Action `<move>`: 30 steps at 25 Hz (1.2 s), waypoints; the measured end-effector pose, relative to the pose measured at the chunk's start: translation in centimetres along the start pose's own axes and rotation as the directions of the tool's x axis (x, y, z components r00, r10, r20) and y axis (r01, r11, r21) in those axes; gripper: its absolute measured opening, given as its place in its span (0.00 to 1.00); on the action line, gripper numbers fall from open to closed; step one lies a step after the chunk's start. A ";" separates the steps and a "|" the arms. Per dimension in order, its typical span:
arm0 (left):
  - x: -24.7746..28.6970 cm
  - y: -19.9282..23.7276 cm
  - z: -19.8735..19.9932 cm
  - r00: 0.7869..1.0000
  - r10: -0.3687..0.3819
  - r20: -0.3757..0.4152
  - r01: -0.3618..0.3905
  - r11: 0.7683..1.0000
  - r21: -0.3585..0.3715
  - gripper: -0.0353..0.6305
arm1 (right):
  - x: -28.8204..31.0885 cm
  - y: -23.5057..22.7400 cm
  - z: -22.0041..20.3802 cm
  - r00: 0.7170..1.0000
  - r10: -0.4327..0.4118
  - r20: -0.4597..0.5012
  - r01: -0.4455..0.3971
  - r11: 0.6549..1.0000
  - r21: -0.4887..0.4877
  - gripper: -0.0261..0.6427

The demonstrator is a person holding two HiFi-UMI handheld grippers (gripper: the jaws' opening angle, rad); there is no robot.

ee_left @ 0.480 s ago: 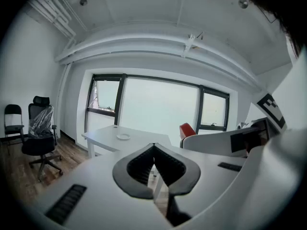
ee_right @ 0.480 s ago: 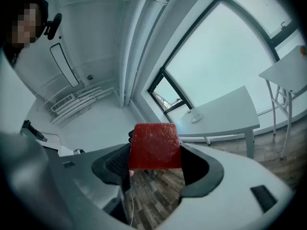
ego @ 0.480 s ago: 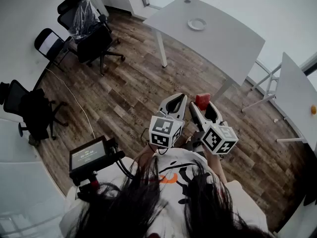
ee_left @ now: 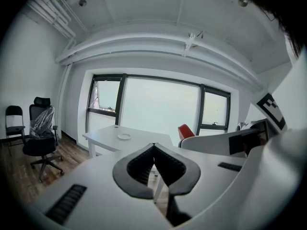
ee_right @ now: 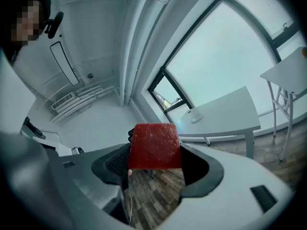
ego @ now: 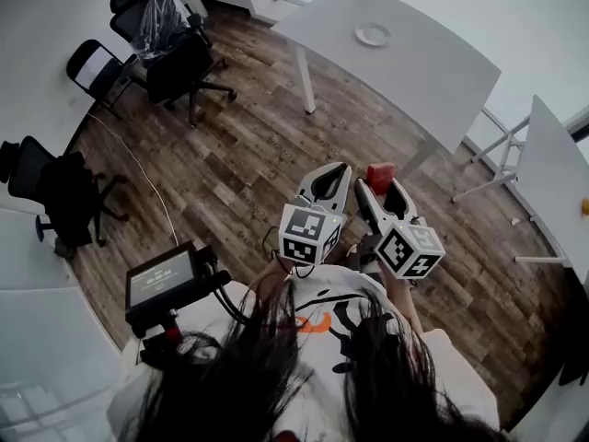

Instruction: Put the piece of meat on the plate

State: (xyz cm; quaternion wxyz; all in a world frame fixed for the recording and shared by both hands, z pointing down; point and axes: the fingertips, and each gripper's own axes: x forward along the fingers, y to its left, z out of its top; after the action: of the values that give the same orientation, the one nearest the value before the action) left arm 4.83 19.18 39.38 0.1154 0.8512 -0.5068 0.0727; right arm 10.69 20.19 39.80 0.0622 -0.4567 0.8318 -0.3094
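Observation:
In the right gripper view a red, flat piece of meat [ee_right: 155, 146] sits between the jaws of my right gripper [ee_right: 156, 163], which is shut on it. The head view shows the meat [ego: 379, 174] at the tip of the right gripper [ego: 377, 184], held over the wood floor in front of the person. Beside it on the left, my left gripper [ego: 340, 168] is shut and empty, its pads meeting at the tip [ee_left: 153, 145]. A small white plate [ego: 373, 34] lies on the white table [ego: 433, 63] farther ahead. The plate [ee_right: 195, 118] is well apart from both grippers.
Black office chairs [ego: 175, 63] stand at the left on the wood floor. A second white table [ego: 552, 182] at the right edge carries a small orange object [ego: 583, 206]. A dark screen device [ego: 164, 282] hangs at the person's left side.
The whole view has shifted slightly. Both grippers keep the same pose side by side, with the meat still in the right one.

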 end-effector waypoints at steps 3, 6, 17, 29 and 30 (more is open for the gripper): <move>0.0 0.0 -0.1 1.000 0.002 -0.002 -0.002 1.000 -0.003 0.06 | -0.1 0.0 0.1 1.000 0.010 0.008 -0.010 1.000 0.017 0.50; -0.1 0.1 0.2 1.000 0.014 0.004 -0.014 1.000 -0.009 0.06 | -0.2 -0.1 0.4 1.000 0.009 0.009 -0.009 1.000 0.015 0.50; 4.0 -0.8 0.4 0.998 0.058 0.011 -0.058 0.998 -0.024 0.06 | 0.7 -4.1 1.7 0.999 0.014 -0.033 -0.014 1.000 0.007 0.50; 9.6 0.1 -0.7 0.995 0.088 -0.051 -0.090 0.995 -0.043 0.06 | 4.6 -9.2 3.4 0.995 0.044 -0.093 -0.041 0.999 0.034 0.50; 10.0 0.6 -0.4 0.994 0.092 -0.053 -0.094 0.995 -0.042 0.06 | 5.2 -9.5 3.7 0.994 0.044 -0.098 -0.041 0.998 0.037 0.50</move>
State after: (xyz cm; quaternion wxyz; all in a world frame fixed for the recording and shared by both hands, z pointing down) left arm 9.10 10.54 42.23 0.1435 0.8219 -0.5441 0.0884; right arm 15.97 10.70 43.20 0.0356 -0.4219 0.8378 -0.3446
